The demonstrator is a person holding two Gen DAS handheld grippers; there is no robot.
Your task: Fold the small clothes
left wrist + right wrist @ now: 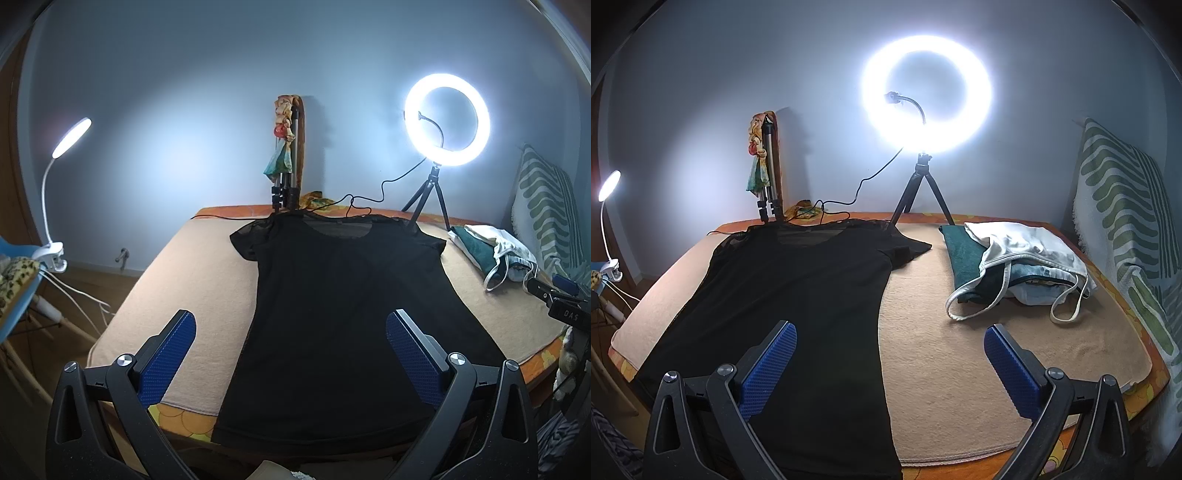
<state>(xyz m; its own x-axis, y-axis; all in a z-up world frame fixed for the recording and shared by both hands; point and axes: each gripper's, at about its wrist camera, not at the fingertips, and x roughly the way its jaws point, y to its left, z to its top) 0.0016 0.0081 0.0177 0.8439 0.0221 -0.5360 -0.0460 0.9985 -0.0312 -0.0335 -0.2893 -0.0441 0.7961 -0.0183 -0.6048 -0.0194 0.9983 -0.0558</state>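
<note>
Left wrist view: my left claw (290,354) hangs with its blue pads wide apart and nothing between them, above the lower half of the black shirt (343,295). The shirt lies flat on the bed (192,266), its long axis running from the hem at 6 o'clock up to the neckline at 12 o'clock, sleeves out at 10 and 2. The left side seam sits just inside my left pad, so that edge looks the nearer grab for this claw.

In the right wrist view, my right claw (890,360) is also spread and empty. The shirt's (798,295) right edge runs between its pads, toward 12 o'clock. I judge each claw is placed for its own side.

The hem drops over the bed's near edge and is partly cut off. The shirt is so dark I cannot make out wrinkles or layers. A pile of clothes (1015,258) waits at 1 o'clock, well apart.
</note>
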